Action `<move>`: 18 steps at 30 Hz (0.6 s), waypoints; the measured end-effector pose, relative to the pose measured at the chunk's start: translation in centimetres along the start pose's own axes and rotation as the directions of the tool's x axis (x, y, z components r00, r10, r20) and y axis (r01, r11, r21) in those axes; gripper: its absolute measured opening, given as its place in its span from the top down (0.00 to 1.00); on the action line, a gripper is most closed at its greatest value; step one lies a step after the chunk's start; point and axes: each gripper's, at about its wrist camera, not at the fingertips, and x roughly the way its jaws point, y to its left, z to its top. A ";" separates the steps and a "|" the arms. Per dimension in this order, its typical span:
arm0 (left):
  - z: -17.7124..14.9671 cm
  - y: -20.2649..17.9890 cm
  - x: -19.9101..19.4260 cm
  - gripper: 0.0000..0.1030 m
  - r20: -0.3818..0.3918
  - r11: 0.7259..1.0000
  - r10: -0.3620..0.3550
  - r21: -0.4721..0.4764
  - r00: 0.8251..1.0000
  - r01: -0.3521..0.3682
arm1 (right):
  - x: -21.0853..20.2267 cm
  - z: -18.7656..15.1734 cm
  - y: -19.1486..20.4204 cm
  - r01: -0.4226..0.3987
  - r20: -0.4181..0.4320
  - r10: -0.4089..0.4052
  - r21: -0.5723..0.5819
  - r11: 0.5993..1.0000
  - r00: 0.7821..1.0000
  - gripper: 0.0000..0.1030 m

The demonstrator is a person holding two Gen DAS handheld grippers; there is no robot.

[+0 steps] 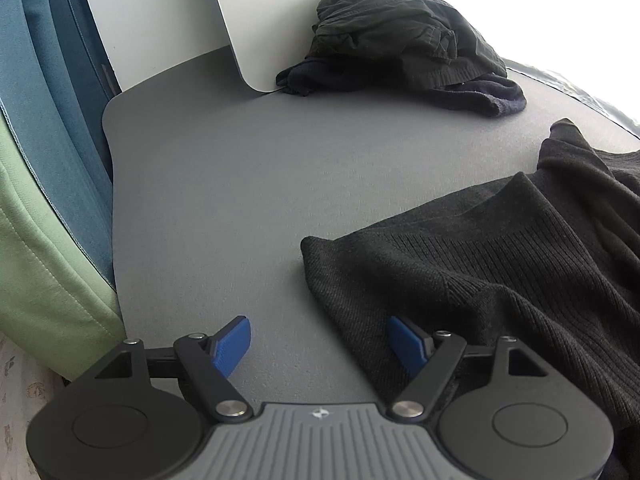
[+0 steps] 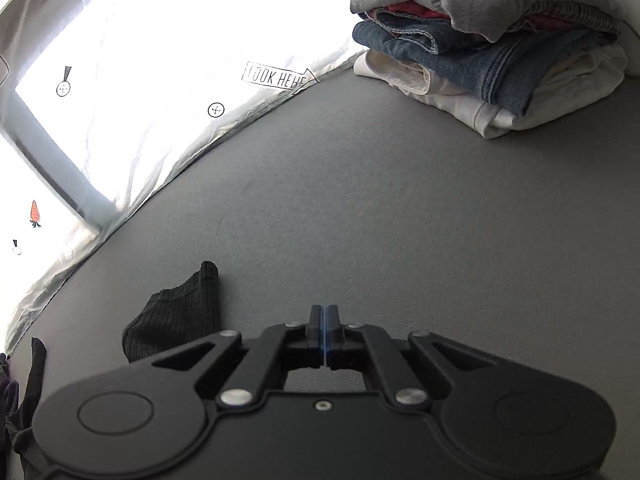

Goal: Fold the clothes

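Right now my left gripper (image 1: 320, 346) hangs with its jaws wide apart at the near corner of the black knit sweater (image 1: 500, 264), one blue pad over bare grey mat (image 1: 240, 184) and the other over the ribbed fabric; nothing is pinched. My right gripper (image 2: 325, 330) has its jaws pressed flat together with nothing between them, and a ribbed cuff (image 2: 180, 312) of the sweater lies just beside it to the left.

My worry is the left grab: with only one pad above the cloth, closing could nip a single layer or push the edge away and bunch it. The shut right tongs cannot take anything until they part, so a one-sided lift would drag the sweater skew.

Judging from the left wrist view, the sweater lies rumpled on the mat's right side, its ribbed hem edge running from the near corner away to the right; its full long axis I cannot tell. Other dark clothes (image 1: 400, 40) sit heaped at the far edge, and a folded stack (image 2: 488, 52) waits well apart.
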 end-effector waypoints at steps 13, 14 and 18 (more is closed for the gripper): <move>-0.4 0.2 0.0 0.22 0.024 1.000 -0.006 0.009 1.000 0.005 | 5.7 -2.3 9.8 -0.078 -0.122 0.040 -0.322 0.944 0.992 0.67; -0.4 0.2 0.0 0.21 0.025 1.000 -0.005 0.001 1.000 0.005 | 5.8 -2.3 10.2 -0.074 -0.120 0.034 -0.345 0.936 0.992 0.66; -0.5 0.7 0.2 0.17 0.015 0.999 -0.009 -0.039 1.000 0.010 | 5.3 -2.9 10.1 -0.057 -0.088 0.021 -0.427 0.902 0.996 0.96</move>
